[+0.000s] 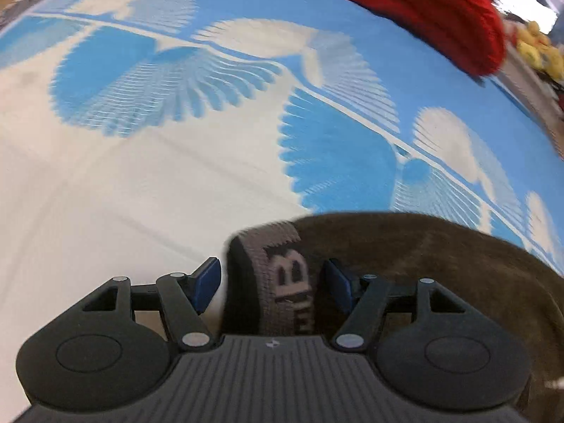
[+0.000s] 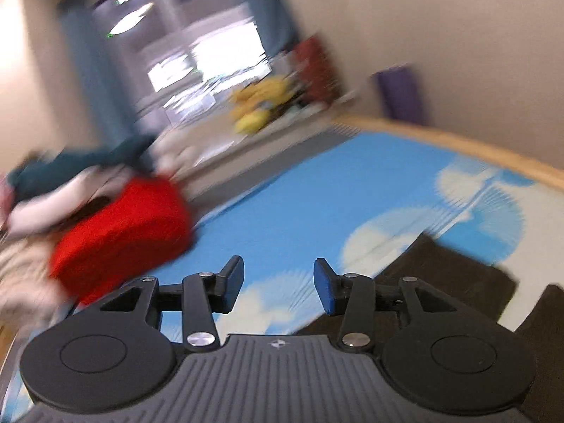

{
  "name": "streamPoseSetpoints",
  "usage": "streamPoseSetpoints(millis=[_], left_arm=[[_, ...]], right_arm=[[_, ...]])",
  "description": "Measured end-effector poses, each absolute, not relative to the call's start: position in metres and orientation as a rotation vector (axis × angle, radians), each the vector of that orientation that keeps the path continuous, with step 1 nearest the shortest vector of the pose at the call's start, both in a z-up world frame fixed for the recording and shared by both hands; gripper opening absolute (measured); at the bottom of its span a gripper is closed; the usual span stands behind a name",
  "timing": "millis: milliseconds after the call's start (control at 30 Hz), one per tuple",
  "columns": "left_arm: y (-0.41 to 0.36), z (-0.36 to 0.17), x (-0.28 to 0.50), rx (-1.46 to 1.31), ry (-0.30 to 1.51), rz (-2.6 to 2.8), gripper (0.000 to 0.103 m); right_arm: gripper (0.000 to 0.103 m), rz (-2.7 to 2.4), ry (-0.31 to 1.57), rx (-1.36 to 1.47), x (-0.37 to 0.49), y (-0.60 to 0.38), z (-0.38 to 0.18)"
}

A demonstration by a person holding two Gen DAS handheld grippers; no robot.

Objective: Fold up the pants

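Dark brown pants (image 1: 423, 268) lie on a blue and white patterned sheet (image 1: 176, 176). Their grey lettered waistband (image 1: 282, 282) stands between the fingers of my left gripper (image 1: 273, 283), which is open around it, the blue pads apart from the cloth. In the right wrist view my right gripper (image 2: 278, 285) is open and empty above the sheet (image 2: 317, 194), with the pants (image 2: 447, 275) low at the right. That view is blurred.
A red folded garment (image 1: 423, 10) lies at the far right of the sheet, also seen in the right wrist view (image 2: 120, 232). More clothes (image 2: 70, 179) are piled behind it. Yellow toys (image 2: 261, 105) and a window stand beyond the wooden bed edge (image 2: 458, 141).
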State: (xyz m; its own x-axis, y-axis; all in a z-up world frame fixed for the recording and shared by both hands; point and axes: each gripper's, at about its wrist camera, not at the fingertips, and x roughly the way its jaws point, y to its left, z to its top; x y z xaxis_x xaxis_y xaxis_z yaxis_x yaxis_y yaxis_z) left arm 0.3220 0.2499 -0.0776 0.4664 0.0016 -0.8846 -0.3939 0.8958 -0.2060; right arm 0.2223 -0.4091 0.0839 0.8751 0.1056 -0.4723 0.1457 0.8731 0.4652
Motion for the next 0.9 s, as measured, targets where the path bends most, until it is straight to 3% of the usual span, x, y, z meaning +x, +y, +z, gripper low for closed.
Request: streamPoseSetpoints(millis=[100, 167, 300, 433, 633, 700, 767, 900], left_arm=[[0.241, -0.082, 0.323, -0.326, 1.042, 0.218, 0.072], [0.235, -0.083, 0.321, -0.247, 1.024, 0.204, 0.046], [0.218, -0.066, 0.313, -0.12, 0.935, 0.208, 0.04], [0.212, -0.061, 0.312, -0.114, 1.01, 0.277, 0.054], [0.225, -0.004, 0.277, -0.201, 1.051, 0.397, 0.054], [0.221, 0.019, 0.255, -0.188, 1.051, 0.335, 0.058], [0.211, 0.033, 0.229, -0.131, 1.049, 0.269, 0.072], [0.192, 0.029, 0.165, -0.067, 1.073, 0.14, 0.076]], right_arm=[[0.047, 0.047, 0.574, 0.473, 0.199, -0.393, 0.073], [0.047, 0.077, 0.593, 0.413, 0.183, -0.383, 0.06], [0.047, 0.02, 0.694, 0.288, 0.181, -0.361, 0.032], [0.045, 0.015, 0.665, 0.215, 0.179, -0.347, 0.034], [0.045, 0.03, 0.681, 0.251, 0.179, -0.35, 0.032], [0.045, 0.038, 0.654, 0.258, 0.179, -0.352, 0.038], [0.045, 0.042, 0.615, 0.266, 0.174, -0.353, 0.045], [0.046, 0.087, 0.556, 0.247, 0.154, -0.359, 0.066]])
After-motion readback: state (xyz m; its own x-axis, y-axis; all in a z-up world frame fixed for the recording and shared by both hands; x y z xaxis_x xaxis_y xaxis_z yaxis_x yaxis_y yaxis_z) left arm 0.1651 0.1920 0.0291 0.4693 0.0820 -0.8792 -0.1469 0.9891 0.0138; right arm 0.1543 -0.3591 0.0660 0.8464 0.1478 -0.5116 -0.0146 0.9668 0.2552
